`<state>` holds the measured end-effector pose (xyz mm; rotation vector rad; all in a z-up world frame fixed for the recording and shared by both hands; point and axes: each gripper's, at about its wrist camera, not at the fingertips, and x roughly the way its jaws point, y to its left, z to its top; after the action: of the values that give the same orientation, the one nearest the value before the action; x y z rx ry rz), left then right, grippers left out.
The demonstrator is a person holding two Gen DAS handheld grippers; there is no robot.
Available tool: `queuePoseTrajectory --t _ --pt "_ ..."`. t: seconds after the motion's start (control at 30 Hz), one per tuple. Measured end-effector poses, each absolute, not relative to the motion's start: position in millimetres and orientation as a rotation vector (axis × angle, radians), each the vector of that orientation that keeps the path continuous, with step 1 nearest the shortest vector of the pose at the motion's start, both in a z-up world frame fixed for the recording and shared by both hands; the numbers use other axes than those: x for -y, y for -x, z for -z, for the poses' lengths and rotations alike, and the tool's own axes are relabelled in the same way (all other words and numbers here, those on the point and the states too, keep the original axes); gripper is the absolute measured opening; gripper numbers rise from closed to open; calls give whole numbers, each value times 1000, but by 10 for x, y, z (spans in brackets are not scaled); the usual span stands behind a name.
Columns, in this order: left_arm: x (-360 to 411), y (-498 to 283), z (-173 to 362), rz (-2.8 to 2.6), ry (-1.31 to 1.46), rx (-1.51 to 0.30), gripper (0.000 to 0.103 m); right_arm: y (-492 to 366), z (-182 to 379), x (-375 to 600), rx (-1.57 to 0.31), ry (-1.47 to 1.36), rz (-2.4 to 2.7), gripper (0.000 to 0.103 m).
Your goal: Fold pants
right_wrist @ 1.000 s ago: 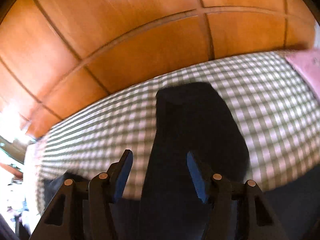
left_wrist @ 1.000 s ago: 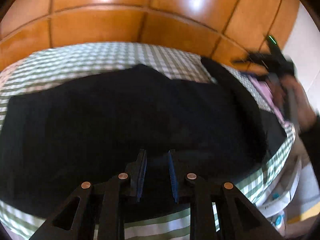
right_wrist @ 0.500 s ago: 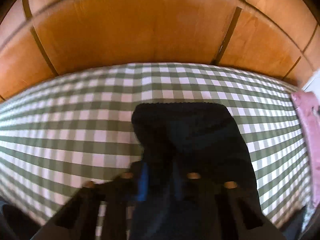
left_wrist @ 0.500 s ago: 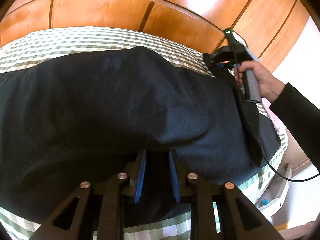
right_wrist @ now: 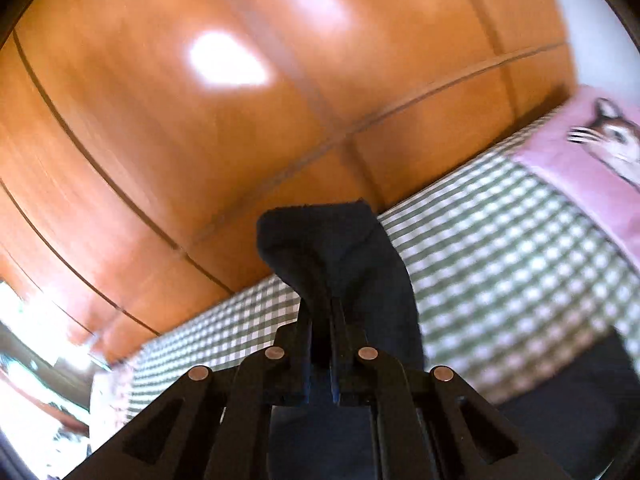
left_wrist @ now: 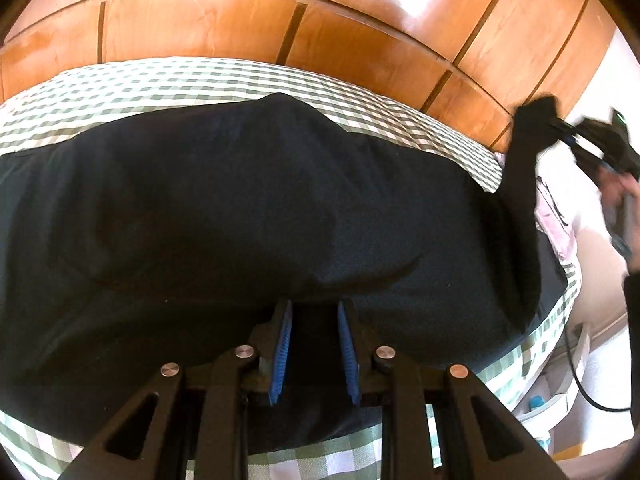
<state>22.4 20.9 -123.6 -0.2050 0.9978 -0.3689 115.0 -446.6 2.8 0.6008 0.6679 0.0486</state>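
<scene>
Left wrist view: wood-panelled wall [left_wrist: 248, 12] behind bed with green check sheet [left_wrist: 208, 80]. Dark pants [left_wrist: 240, 200] spread across bed, one leg drawn up at right. Left tongs [left_wrist: 314, 350] part-closed, cloth between blue pads; real pinch or loose, cannot tell. Fabric soft, limp, light; drapes and wrinkles, won't hold crease unaided.

Right wrist view: blurred panelling, check sheet, pink cat-print pillow [right_wrist: 592, 168]. Right tongs [right_wrist: 321, 354] clenched on leg hem, lifted off bed. Best hold: hems and waistband, both layers together.

Beyond the left hand-held gripper [left_wrist: 314, 346], checked bedsheet [left_wrist: 240, 80] lies bare up to the wooden wall panelling [left_wrist: 248, 20]; a pink cat-print pillow [right_wrist: 588, 160] blocks the right.
</scene>
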Motion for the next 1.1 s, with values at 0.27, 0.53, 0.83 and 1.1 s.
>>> queuePoseTrajectory --t 0.27,0.53,0.83,1.1 --pt "-142 -255 1208 356 202 -1017 24 140 541 5499 -649 -816 174 7" --pt "-11 -300 1192 331 153 -1027 25 587 1451 5858 -736 -992 296 10" --pt "70 -329 1196 316 143 -1029 25 690 1394 6001 -684 -1034 284 39" --pt "23 -307 1206 333 140 -1028 26 709 1204 6095 -697 -958 354 10"
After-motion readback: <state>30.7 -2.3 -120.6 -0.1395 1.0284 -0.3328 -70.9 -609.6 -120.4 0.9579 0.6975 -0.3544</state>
